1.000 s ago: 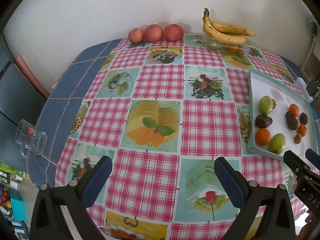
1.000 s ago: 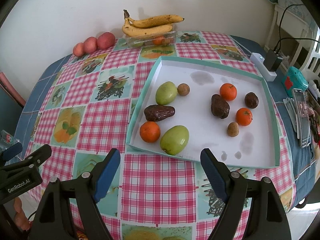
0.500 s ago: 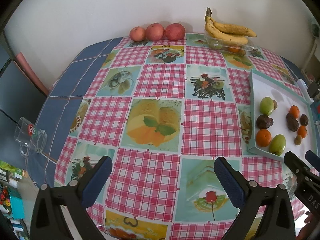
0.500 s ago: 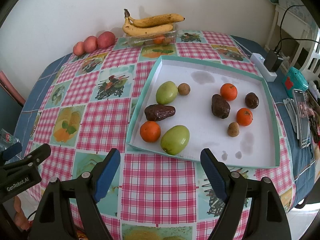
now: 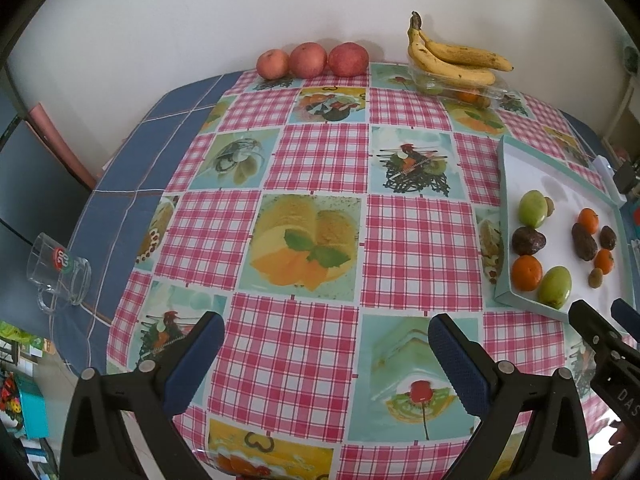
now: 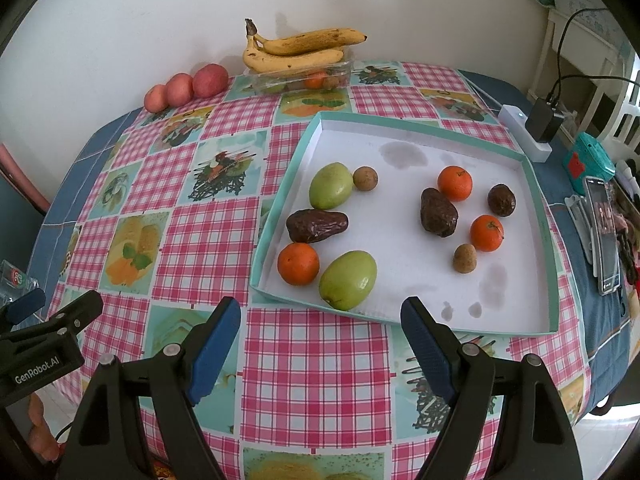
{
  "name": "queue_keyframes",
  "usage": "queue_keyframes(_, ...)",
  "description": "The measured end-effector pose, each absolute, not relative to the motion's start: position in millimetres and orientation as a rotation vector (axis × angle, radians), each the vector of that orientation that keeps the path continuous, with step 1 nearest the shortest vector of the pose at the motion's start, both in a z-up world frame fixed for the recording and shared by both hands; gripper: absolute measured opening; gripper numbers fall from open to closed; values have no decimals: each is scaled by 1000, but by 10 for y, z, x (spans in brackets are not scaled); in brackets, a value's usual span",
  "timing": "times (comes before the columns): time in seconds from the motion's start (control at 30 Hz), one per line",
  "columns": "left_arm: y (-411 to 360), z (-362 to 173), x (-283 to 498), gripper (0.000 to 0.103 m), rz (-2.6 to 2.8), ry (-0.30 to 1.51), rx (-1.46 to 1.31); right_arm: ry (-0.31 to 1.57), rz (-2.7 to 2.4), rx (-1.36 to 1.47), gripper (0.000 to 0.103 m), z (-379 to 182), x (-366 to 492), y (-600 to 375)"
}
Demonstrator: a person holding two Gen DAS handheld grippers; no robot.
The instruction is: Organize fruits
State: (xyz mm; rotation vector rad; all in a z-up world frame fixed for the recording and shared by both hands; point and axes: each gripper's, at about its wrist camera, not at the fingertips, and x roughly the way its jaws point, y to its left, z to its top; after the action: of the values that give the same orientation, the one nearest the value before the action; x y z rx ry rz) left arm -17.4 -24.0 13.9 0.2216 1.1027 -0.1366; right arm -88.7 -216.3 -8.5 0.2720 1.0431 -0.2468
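Observation:
A white tray with a teal rim [image 6: 536, 184] [image 5: 505, 216] lies on the checked tablecloth and holds mixed fruit: two green fruits [image 6: 348, 279] [image 6: 331, 185], three oranges [image 6: 298, 263], dark brown fruits [image 6: 317, 225] [image 6: 438, 212] and small brown round ones [image 6: 465, 257]. My right gripper [image 6: 320, 330] is open and empty, just before the tray's near edge. My left gripper [image 5: 326, 350] is open and empty over the cloth, left of the tray.
Three red apples [image 5: 313, 59] and bananas [image 5: 456, 58] on a clear box [image 6: 300, 78] stand by the far wall. A glass mug [image 5: 58, 272] lies at the left table edge. A phone [image 6: 606, 234], charger [image 6: 542, 122] and teal box [image 6: 588, 162] sit right of the tray.
Both views have shifted very slightly; the fruit and tray have not moved and both grippers stay open.

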Motion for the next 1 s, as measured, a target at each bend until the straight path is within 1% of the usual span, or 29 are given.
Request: queue_keyframes(1.0,-231,126,-170,103,-129,1109,216,1044,-246,272,83,-93,-886,-2166)
